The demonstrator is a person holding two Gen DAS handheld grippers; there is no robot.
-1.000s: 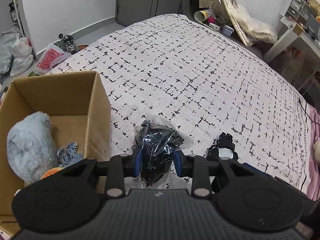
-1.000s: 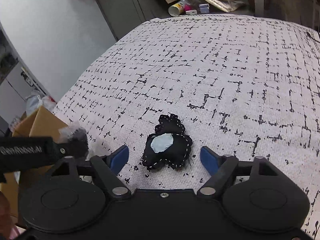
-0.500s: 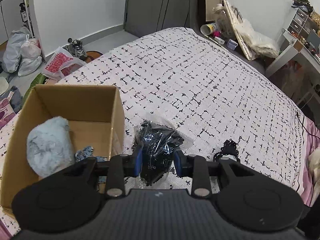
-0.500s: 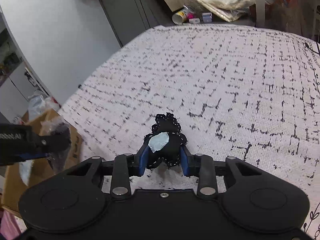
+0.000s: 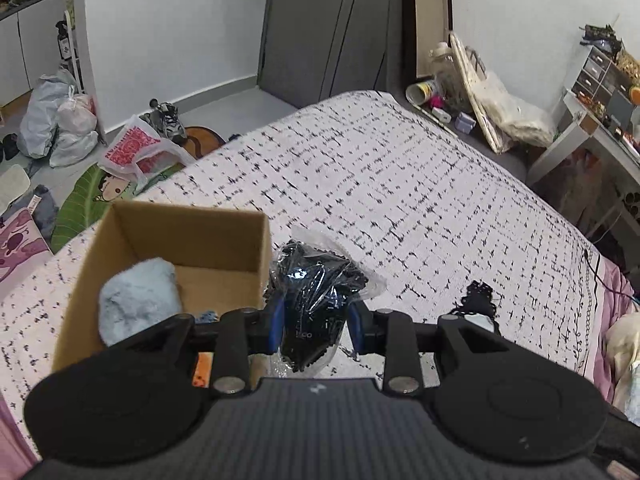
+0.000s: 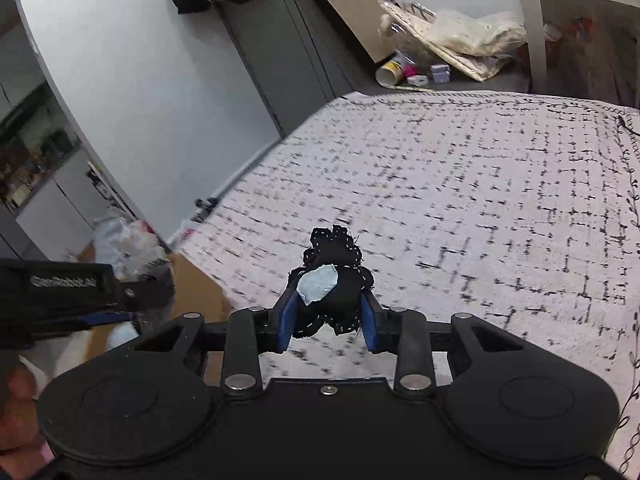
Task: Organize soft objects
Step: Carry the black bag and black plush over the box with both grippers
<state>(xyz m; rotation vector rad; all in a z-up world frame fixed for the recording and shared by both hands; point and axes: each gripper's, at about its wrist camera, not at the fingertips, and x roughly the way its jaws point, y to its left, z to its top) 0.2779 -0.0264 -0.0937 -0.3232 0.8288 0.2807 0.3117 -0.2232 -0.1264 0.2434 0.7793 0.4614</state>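
Observation:
My left gripper (image 5: 316,320) is shut on a black item in a clear plastic bag (image 5: 316,280), held above the bed just right of the cardboard box (image 5: 188,224). In the box lie a fluffy light blue plush (image 5: 138,300) and small blue and orange items. My right gripper (image 6: 330,316) is shut on a black stitched cloth toy with a pale blue patch (image 6: 334,280), lifted off the bed. That toy also shows in the left wrist view (image 5: 476,300). The left gripper shows at the left edge of the right wrist view (image 6: 100,292).
The white bedspread with black dashes (image 5: 400,184) stretches ahead. Plastic bags (image 5: 60,120) and shoes lie on the floor to the left. A dark wardrobe (image 5: 332,28) stands behind the bed, and a desk (image 5: 592,136) with clutter at the right.
My right gripper closed on the black cloth toy and lifted it off the bed. My left gripper rose with the bagged black item, beside the box.

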